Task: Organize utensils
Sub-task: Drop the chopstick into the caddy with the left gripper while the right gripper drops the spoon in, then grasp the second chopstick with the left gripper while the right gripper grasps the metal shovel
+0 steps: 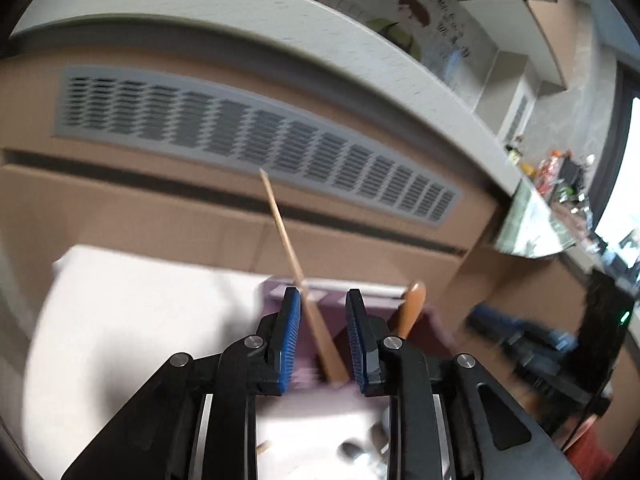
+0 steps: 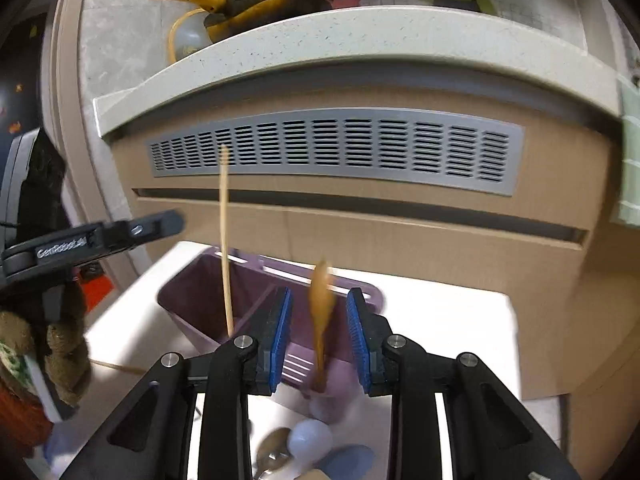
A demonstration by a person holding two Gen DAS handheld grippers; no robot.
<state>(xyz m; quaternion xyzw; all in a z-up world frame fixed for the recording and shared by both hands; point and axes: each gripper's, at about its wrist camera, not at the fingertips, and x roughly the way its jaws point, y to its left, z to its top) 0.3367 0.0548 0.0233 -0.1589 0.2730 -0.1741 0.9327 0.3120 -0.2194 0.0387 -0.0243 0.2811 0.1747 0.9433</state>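
A purple utensil holder (image 2: 256,300) stands on a white surface (image 2: 440,300). A wooden chopstick (image 2: 225,240) stands upright in its left compartment, and a blurred brown wooden spoon (image 2: 320,300) stands in the right one. My right gripper (image 2: 319,336) is open just in front of the holder, with the spoon between its blue pads and apart from them. In the left wrist view my left gripper (image 1: 323,336) is open, and the chopstick (image 1: 296,272) leans between its pads without contact. The spoon (image 1: 412,306) and holder (image 1: 276,292) show behind. The left gripper's body also shows in the right wrist view (image 2: 92,240).
Loose utensils lie near the front of the white surface: a white spoon (image 2: 310,436), a metal spoon (image 2: 272,452), a blue piece (image 2: 348,460). A single chopstick (image 2: 116,366) lies at left. A cabinet front with a grey vent grille (image 2: 340,152) rises behind, under a countertop (image 2: 360,40).
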